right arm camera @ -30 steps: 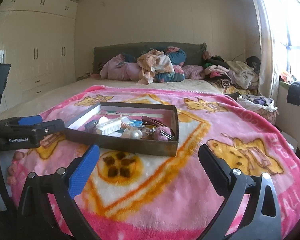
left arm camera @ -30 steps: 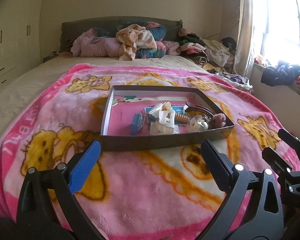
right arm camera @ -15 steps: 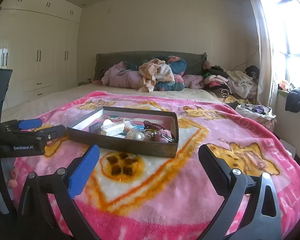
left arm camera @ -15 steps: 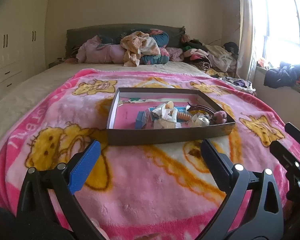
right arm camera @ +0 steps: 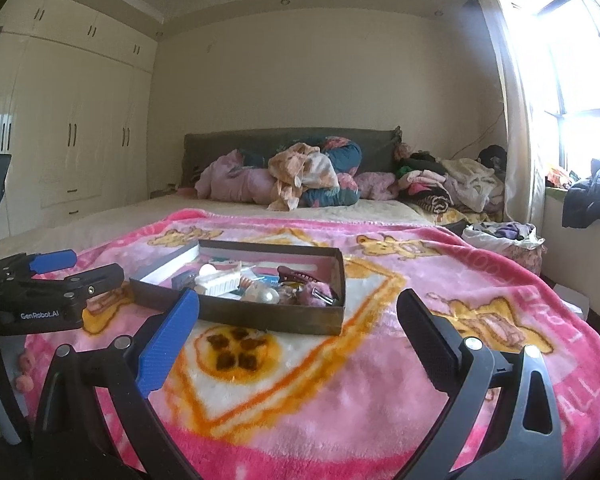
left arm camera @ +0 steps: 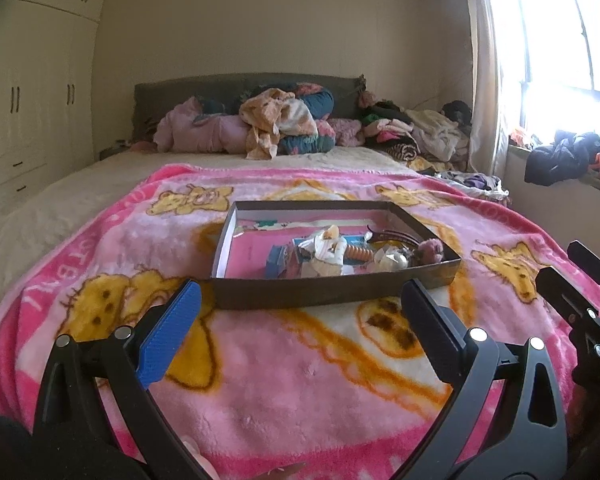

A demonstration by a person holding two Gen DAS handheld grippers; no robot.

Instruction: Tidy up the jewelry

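The left gripper (left arm camera: 298,326) is made of black plastic. One finger has a bright blue bumpy pad (left arm camera: 169,336), and the other has a black pad (left arm camera: 430,330). Round silver screws (left arm camera: 477,334) shine on its arms. The right gripper (right arm camera: 298,328) looks just the same. From its side, the left gripper (right arm camera: 58,280) shows white letters, "GenRobot.AI" (right arm camera: 40,315).

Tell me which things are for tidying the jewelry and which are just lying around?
For the job:
- shallow brown cardboard tray
- dark red claw hair clip
- round white pearl bead
- fuzzy pink pompom

Just lying about:
- pink bear-print fleece blanket
- heap of crumpled clothes
- dark jacket on windowsill
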